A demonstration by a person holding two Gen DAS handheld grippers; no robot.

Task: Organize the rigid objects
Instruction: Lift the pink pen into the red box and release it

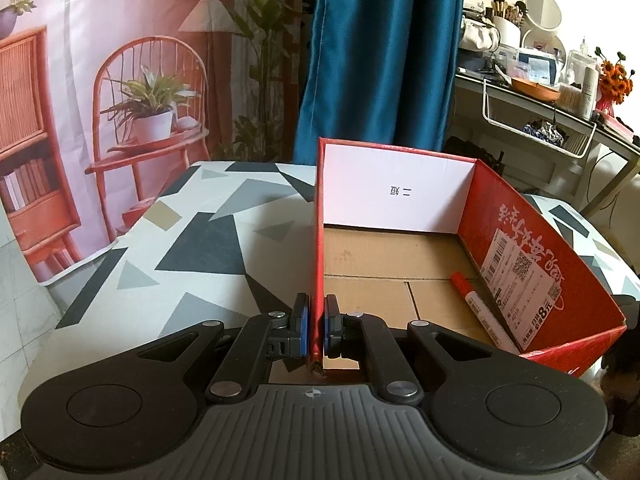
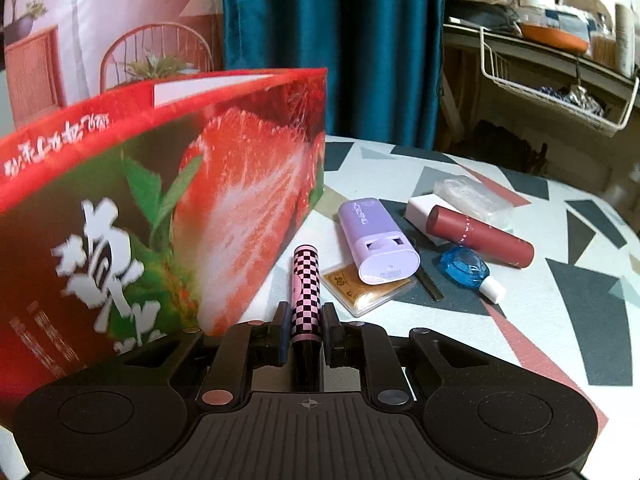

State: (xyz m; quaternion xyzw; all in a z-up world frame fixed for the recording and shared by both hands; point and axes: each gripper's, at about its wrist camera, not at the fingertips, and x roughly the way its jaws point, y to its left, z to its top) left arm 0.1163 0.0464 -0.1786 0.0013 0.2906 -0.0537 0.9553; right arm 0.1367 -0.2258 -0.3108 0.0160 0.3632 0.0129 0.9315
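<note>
One marker in so far! Left wrist view: the left gripper (image 1: 316,326) is clamped on the near wall of the red box (image 1: 532,264), steadying it; a red marker (image 1: 474,302) lies inside at 3 o'clock. Right wrist view: the right gripper (image 2: 305,330) pinches the checkered tube (image 2: 306,292), box at 9 o'clock. Purple case (image 2: 376,240), maroon tube (image 2: 478,236) and blue bottle (image 2: 470,270) wait at 2 o'clock. Next, I'd judge: lift over the wall, release inside.

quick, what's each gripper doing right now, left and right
Left gripper: shut on the red box, pinching its side wall.
Right gripper: shut on the checkered tube, beside the box.
</note>
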